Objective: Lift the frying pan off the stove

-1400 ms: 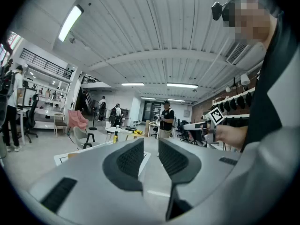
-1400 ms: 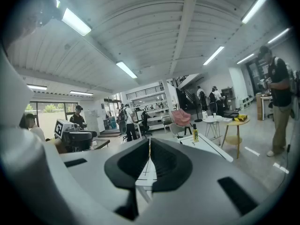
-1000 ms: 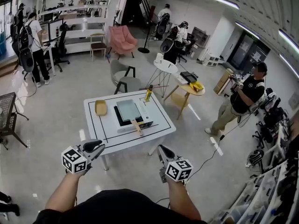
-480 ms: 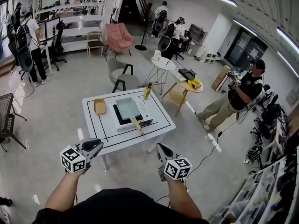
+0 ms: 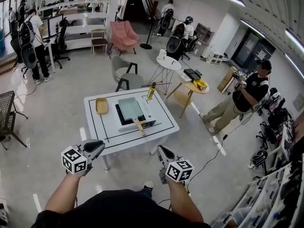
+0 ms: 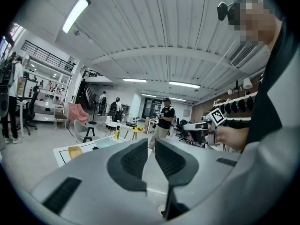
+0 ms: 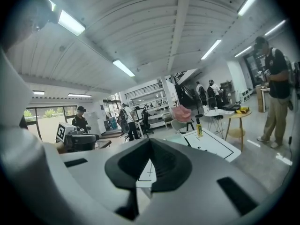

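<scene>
Head view: the person stands well back from the white table, and both arms are held low and forward, roughly waist height. That reads like a ready carry and not a reach. The left gripper and right gripper both point toward the table, a gap of bare floor short of it. The frying pan is the squarish pale one, and it sits flat on the black stove in the middle of the table. Its wooden handle sticks out toward the person, which looks like the obvious grab point. A yellow dish sits just left of the stove, and a bottle stands at the far edge.

Left gripper view: the jaws are drawn in almost together with just a sliver between the pads. There's nothing in them, only the room behind. The table is small and far off past the tips.

Right gripper view: the jaws are fully pressed together and empty too. The table shows off to the right, nowhere near the pads.

So the lift hasn't started and the pan is untouched on the stove. One gripper will probably need to spread its jaws before it can take that handle.
</scene>
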Demonstrator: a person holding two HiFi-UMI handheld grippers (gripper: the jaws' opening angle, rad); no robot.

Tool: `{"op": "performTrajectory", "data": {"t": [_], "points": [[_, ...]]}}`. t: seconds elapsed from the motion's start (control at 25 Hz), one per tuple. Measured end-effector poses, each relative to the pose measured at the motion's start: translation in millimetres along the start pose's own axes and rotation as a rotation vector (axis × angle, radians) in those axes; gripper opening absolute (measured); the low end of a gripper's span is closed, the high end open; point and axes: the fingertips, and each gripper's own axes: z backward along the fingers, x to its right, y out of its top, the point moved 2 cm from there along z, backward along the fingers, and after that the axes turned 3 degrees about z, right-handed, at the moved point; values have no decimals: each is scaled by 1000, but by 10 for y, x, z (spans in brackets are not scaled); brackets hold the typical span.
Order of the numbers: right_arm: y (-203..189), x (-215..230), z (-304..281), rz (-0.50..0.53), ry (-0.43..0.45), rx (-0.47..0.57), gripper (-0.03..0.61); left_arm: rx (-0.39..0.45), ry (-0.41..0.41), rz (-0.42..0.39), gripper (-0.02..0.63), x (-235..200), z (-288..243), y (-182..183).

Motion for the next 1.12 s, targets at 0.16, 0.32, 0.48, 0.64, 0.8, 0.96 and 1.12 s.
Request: {"op": "performTrajectory", "data": {"t": [0.16, 0.32, 0.48, 0.64, 0.8, 0.96, 1.12], "points": [[57, 125, -30, 9, 26, 2, 6, -5, 20, 7, 52, 33, -102, -23], [65, 320, -105, 15, 56, -4, 6, -8, 54, 5, 52, 23, -263, -38], [81, 503, -169, 24, 90, -26, 6, -7, 87, 28, 51, 33, -406, -67], [108, 728, -223, 25, 115, -34, 6, -9, 107, 38, 49, 65, -614, -103], [113, 927, -268, 19, 135, -47, 6, -9, 121, 43, 46, 111, -818, -109], [115, 1076, -321, 16, 156, -61, 6, -14, 141, 47, 46, 141, -956, -119], [95, 1190, -419, 21, 186, -79, 6, -13, 165, 52, 46, 155, -1048, -142]]}}
